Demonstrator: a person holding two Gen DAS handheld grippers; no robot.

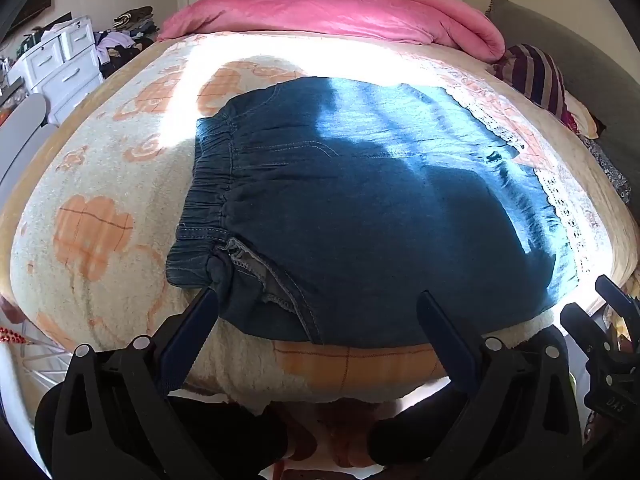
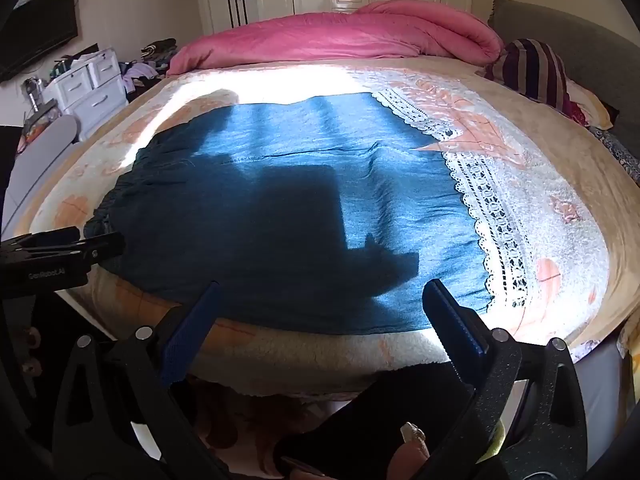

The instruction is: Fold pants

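Nearest the left wrist camera, the left hand-held gripper (image 1: 316,304) has its two blue-padded fingers spread wide apart with nothing clamped; the left pad's tip sits against or just beside the near waistband corner of the pants (image 1: 360,208), though actual contact is hard to judge there. The right hand-held gripper (image 2: 320,292) is likewise spread wide and empty, its tips hanging over the near hem edge of the denim at the bed's front edge. Below both tools the bed's front drops out of sight, and what lies in the dark underneath is blurred; a person's fingers at the bottom of the right view are cut off by the frame. Each gripper shows only partly in the other's view, at the frame edge. The blue pants lie flat on the cream and orange patterned blanket (image 1: 92,216), elastic waistband to the left and legs running right, with a grey inner seam showing at the near corner. A hard shadow covers much of the denim, hiding its folds, and strong sunlight washes out the blanket behind it. A white lace cloth (image 2: 500,216) lies partly under the leg ends. Farther back sit a rolled pink duvet (image 1: 336,12) and a striped pillow (image 2: 536,68), then white drawers (image 1: 60,64) and wardrobes, distorted at the rim.
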